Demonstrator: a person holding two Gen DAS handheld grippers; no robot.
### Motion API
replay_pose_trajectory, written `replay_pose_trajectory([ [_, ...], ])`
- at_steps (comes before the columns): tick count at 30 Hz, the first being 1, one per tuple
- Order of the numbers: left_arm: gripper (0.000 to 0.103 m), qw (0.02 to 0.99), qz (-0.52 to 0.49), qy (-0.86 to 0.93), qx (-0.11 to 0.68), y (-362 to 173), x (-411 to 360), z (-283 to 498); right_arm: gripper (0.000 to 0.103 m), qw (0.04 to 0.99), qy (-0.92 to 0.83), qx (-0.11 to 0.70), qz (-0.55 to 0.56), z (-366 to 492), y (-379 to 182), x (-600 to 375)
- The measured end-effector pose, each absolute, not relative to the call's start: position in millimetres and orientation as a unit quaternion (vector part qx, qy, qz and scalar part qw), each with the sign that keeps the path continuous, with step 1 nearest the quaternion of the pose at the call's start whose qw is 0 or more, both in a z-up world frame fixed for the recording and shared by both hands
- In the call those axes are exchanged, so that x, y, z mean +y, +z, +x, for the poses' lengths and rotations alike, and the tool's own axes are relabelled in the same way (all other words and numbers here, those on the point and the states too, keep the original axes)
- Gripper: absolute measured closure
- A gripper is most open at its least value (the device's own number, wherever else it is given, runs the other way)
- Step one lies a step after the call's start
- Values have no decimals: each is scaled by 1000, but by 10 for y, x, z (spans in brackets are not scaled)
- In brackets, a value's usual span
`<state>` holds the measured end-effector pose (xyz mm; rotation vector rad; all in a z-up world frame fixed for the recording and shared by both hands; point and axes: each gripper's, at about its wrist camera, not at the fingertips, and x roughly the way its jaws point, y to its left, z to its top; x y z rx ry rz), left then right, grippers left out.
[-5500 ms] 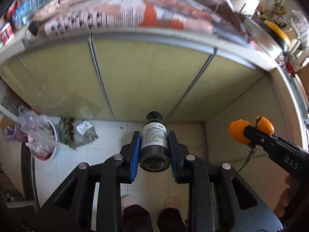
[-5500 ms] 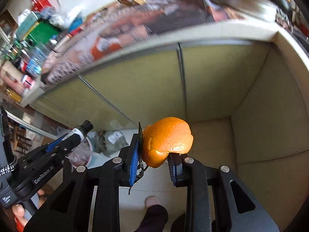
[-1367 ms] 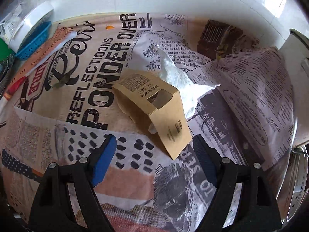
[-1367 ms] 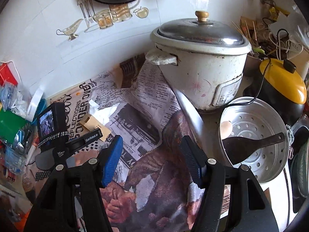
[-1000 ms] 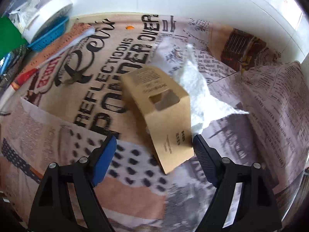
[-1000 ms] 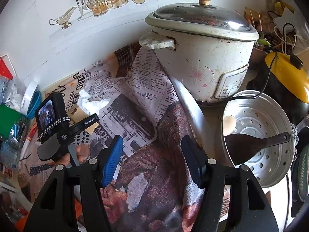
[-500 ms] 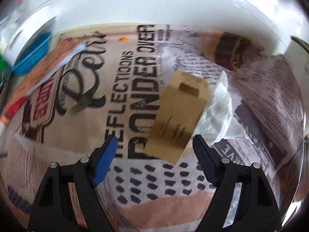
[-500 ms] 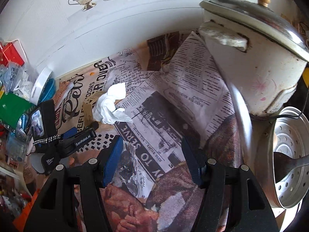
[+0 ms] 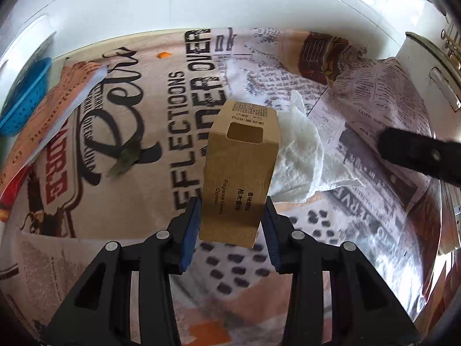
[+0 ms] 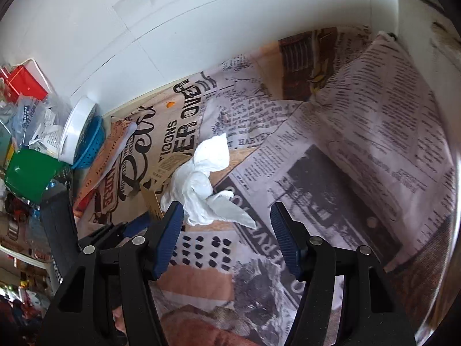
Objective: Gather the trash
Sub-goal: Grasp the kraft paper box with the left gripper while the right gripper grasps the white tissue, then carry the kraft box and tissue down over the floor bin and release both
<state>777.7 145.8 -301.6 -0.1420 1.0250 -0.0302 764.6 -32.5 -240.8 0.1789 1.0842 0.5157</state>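
Both views are bright with soft daylight. The white wall (image 9: 201, 5) behind the counter is close to washed out. Shadows are faint. Fisheye bending curves the counter's back edge, and dark vignetting fills the corners. The right wrist view smears toward its right edge; the left stays mostly sharp.

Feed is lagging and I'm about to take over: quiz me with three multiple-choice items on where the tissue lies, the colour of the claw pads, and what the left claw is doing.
1. The crumpled white tissue lies:
A. against the brown carton's right side
B. inside the blue basket
C. on the cooker lid

2. The left claw pads are:
A. orange
B. blue
C. green

3. The left claw is:
A. wide open, nothing between its pads
B. closed onto the carton
C. gripping the tissue

Answers: 1 A, the tissue touches the carton on the newspaper. 2 B, blue strips line both fingers. 3 B, its jaws have just been closing and both pads meet the carton's sides.
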Motion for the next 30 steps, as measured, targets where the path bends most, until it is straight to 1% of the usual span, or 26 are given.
replay_pose_trajectory([
  [4, 62, 865, -75, -12, 495, -3046, 1573, 7643, 44, 791, 277, 537, 98, 7704, -2625, -25],
  [6, 62, 866, -75, -13, 494, -3048, 1605, 7613, 45, 775, 289, 552, 103, 7713, -2744, 102],
  [8, 62, 866, -76, -13, 494, -3052, 1623, 7580, 57, 763, 294, 566, 104, 7730, -2845, 198],
  [9, 62, 867, -75, -13, 493, -3059, 1628, 7574, 58, 757, 296, 574, 102, 7745, -2906, 242],
  [11, 62, 868, -72, -13, 491, -3064, 1623, 7548, 69, 751, 298, 581, 100, 7756, -2977, 271],
  [13, 62, 869, -67, -12, 490, -3062, 1617, 7527, 72, 755, 302, 575, 92, 7746, -2972, 279],
  [14, 62, 869, -66, -11, 490, -3063, 1614, 7522, 81, 755, 305, 574, 81, 7744, -2973, 300],
  [17, 62, 869, -64, -9, 491, -3047, 1604, 7518, 93, 764, 304, 566, 57, 7706, -2941, 318],
  [21, 62, 871, -56, -2, 489, -2965, 1551, 7496, 95, 795, 274, 540, 34, 7576, -2771, 129],
  [25, 63, 878, -43, 4, 477, -2770, 1415, 7429, 95, 814, 255, 519, 52, 7450, -2519, -311],
  [28, 65, 886, -37, 11, 462, -2583, 1267, 7336, 96, 829, 243, 499, 65, 7349, -2299, -653],
  [29, 92, 890, -36, 15, 455, -2508, 1200, 7289, 96, 834, 242, 491, 70, 7304, -2212, -788],
  [30, 99, 890, -36, 16, 455, -2444, 1125, 7248, 96, 839, 241, 483, 74, 7257, -2125, -916],
])
